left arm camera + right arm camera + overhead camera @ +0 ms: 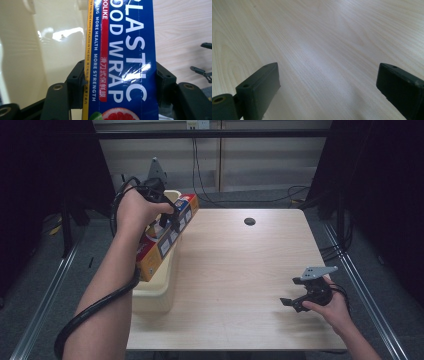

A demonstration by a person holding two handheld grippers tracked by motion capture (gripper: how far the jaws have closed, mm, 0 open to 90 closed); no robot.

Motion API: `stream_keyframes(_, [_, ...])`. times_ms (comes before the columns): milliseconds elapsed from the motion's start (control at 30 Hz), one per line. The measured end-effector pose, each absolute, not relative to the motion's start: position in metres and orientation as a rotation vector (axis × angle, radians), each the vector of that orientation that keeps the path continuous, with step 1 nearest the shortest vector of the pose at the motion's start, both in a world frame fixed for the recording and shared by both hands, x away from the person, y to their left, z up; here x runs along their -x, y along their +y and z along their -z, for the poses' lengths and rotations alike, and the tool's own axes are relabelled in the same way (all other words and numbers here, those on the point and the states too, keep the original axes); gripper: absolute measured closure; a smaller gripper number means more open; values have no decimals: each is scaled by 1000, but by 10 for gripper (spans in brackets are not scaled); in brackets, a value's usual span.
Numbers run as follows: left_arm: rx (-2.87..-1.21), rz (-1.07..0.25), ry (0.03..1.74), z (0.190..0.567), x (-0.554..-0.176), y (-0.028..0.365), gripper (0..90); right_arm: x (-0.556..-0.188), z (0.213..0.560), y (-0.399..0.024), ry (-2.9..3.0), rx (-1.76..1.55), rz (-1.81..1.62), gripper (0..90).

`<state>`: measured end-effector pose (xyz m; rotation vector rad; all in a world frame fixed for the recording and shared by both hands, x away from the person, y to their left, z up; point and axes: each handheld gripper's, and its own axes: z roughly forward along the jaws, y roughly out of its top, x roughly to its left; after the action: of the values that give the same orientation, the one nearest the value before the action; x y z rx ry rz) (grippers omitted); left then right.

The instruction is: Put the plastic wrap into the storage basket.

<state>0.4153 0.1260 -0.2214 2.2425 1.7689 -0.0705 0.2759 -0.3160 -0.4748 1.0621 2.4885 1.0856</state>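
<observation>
Wooden table (pixel 240 270), bare but for a small dark disc (pixel 249 221) near the far edge. Cream plastic bin (pixel 156 287) set at the left edge. Long plastic wrap box (pixel 167 240) held tilted over the bin, its lower end inside, clamped across its width by the left gripper (pixel 169 220). Right gripper (pixel 292 302) rested low over the table, jaws spread wide, nothing between them. Step judged: box being carried at the bin, in or out cannot be told. Next move calls for a steady clamp and clearance from the bin's rim.
</observation>
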Motion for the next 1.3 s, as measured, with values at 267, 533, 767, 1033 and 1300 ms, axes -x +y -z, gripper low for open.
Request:
stream_keyframes(267, [-2229, 56, 1757, 212, -411, 131, 407, -276, 475, -315, 2488, -1066, -1085, 49])
stream_keyframes(533, [-2193, 26, 1771, 201, -409, 137, 407, -275, 475, -315, 2483, -1066, -1085, 50])
stream_keyframes(767, [-2181, -14, 1795, 196, -406, 145, 406, -275, 475, -315, 2486, -1065, -1078, 50])
stream_keyframes(1033, [-2174, -25, 1836, 204, -403, 154, 406, -275, 474, -315, 2486, -1064, -1072, 50])
stream_keyframes(1300, [-2156, -45, 1877, 207, -401, 164, 406, -276, 475, -314, 2489, -1070, -1075, 50])
